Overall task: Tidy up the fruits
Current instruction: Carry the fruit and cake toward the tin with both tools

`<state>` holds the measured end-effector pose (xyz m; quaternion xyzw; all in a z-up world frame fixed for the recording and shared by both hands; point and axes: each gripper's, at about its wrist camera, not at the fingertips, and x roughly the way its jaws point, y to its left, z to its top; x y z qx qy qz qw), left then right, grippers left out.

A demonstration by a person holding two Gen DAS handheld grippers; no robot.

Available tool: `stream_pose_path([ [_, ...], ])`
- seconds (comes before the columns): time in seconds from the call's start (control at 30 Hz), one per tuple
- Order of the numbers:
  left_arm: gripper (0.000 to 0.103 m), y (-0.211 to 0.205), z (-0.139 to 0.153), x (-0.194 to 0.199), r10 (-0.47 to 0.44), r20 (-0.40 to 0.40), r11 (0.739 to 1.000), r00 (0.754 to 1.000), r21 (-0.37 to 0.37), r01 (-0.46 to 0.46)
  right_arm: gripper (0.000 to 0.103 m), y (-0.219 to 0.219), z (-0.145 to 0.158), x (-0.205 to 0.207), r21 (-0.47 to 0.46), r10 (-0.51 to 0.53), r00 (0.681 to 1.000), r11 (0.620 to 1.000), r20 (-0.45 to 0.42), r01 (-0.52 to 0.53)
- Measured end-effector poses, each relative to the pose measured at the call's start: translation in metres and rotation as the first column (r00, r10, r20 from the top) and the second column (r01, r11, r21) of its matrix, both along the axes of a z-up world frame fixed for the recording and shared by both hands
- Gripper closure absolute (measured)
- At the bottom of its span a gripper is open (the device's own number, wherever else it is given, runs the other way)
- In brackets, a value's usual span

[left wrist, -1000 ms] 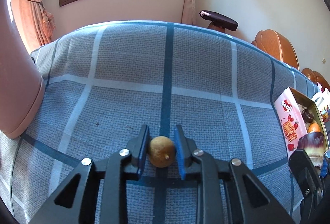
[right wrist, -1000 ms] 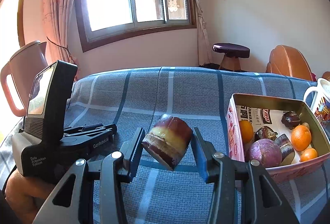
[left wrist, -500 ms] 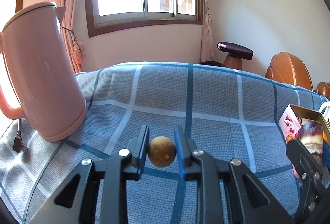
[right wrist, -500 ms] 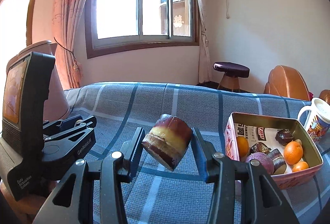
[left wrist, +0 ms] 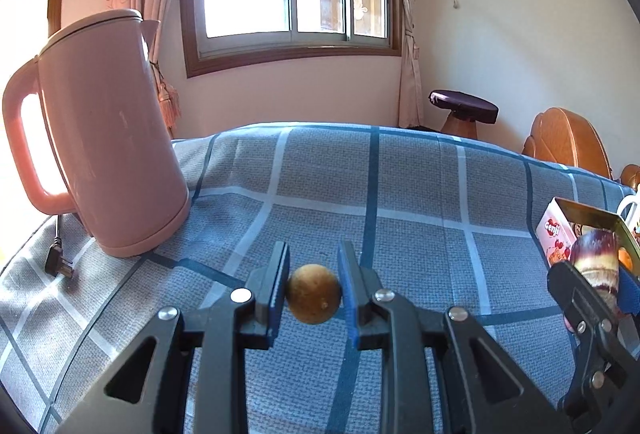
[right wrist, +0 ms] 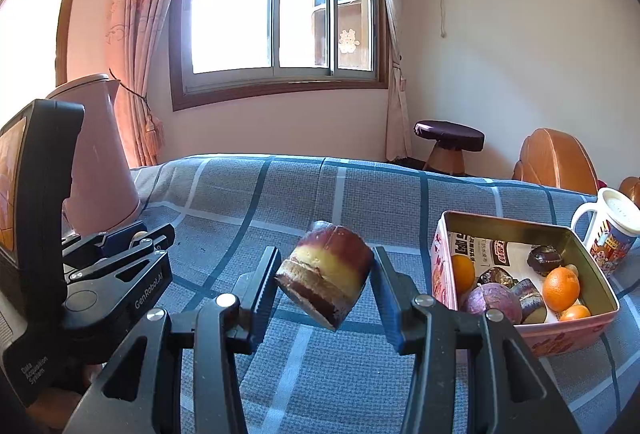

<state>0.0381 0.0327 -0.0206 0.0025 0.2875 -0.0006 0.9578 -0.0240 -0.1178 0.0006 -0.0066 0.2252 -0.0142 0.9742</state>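
Brown fruit [left wrist: 313, 299] (round) in left gripper [left wrist: 313, 288]

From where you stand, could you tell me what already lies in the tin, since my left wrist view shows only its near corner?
Observer: The tin holds oranges, a round purple fruit and some dark pieces.
Operator: Thank you. My left tool holds a small brown fruit; is there room for it?
Observer: Yes, the printed paper lining is bare at the tin's back left.
Operator: And how is the right tool holding its piece?
Observer: The right tool is shut on the sugarcane piece, which sits tilted, clear of the cloth.
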Motion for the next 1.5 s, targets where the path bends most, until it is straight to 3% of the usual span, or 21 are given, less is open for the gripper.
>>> stream_pose_path([
  [0.77, 0.077, -0.023, 0.000, -0.042, -0.022, 0.003, 1.000, 1.000, -0.012, 0.022, 0.055, -0.015, 0.001, -0.033, -0.041, -0.003, 1.000, 0.999, -0.003, 0.003],
  [1.5, 0.077, -0.085, 0.002, -0.063, -0.132, -0.005, 0.991, 0.991, -0.013, 0.132, 0.055, -0.064, 0.001, -0.051, -0.077, -0.066, 0.998, 0.995, -0.008, 0.065],
])
